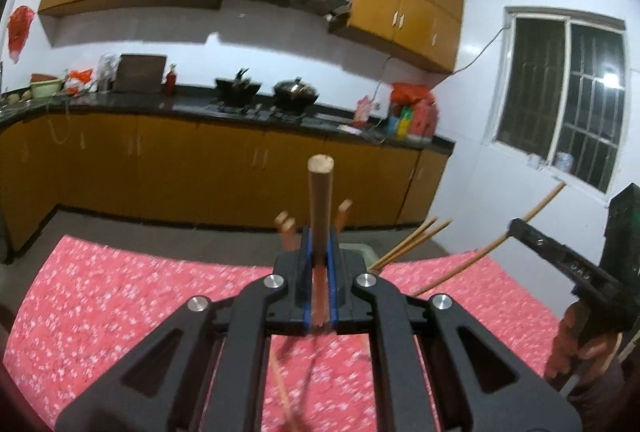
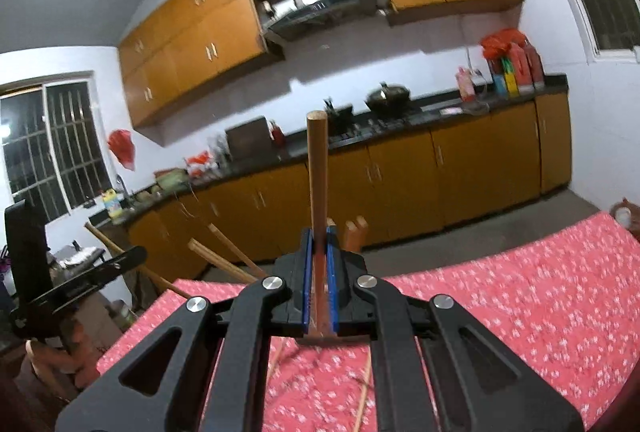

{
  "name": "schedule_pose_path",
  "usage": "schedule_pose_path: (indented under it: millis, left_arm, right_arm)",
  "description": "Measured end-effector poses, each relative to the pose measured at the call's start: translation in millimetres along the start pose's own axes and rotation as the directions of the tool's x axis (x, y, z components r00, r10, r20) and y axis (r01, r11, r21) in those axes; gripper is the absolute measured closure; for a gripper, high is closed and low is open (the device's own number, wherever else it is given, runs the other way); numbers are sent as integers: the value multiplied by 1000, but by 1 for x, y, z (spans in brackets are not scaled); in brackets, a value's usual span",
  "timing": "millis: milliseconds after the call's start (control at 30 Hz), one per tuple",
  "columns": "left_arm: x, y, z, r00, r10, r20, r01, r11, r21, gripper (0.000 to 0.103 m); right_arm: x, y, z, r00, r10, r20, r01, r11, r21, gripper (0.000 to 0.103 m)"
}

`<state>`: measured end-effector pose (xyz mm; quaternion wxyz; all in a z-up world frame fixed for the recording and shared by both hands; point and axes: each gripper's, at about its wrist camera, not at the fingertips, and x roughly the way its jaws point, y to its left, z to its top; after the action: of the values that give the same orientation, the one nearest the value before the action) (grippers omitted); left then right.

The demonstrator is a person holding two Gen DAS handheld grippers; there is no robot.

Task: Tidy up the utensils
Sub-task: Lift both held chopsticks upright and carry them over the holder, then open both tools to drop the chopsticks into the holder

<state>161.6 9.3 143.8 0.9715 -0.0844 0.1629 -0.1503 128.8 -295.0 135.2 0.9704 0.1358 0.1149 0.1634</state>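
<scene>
Nearest of all, on the left, the left gripper (image 1: 320,244) is clenched on a round wooden stick (image 1: 320,208), its blue pads pressed against the shaft from both sides. The stick's long axis runs straight out along the fingers, its blunt end pointing away toward the kitchen cabinets (image 1: 224,160). Under it lies the table with its red flowered cloth (image 1: 120,296), and a few thin chopsticks (image 1: 282,388) lie loose on the cloth close to the near edge, blurred. Just past the fingertips, at the far edge of the table, a pale holder (image 1: 358,250) is mostly hidden behind the gripper; short wooden ends (image 1: 286,224) stand up out of it and slimmer chopsticks (image 1: 412,242) lean out of it to the right. Further right, the right gripper (image 2: 319,244) is likewise clamped on a round wooden stick of its own (image 2: 318,172), again lying along the fingers and pointing forward over the far edge. From its side, the leaning chopsticks (image 2: 224,258) fall to the left and two stubby wooden ends (image 2: 356,230) sit just right of the fingertips. My guess is both sticks are bound for that holder, which lies ahead of and below both tips; each stick would need tipping end-down to go in. I cannot tell which hand is nearer to it.
</scene>
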Motion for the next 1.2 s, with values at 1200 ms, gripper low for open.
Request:
schedule_pose_path:
  millis: [1200]
  left_arm:
    - [100, -21, 4, 996, 88, 7, -88, 996, 23, 95]
  right_arm:
    - [98, 19, -13, 995, -92, -29, 88, 989, -115, 95]
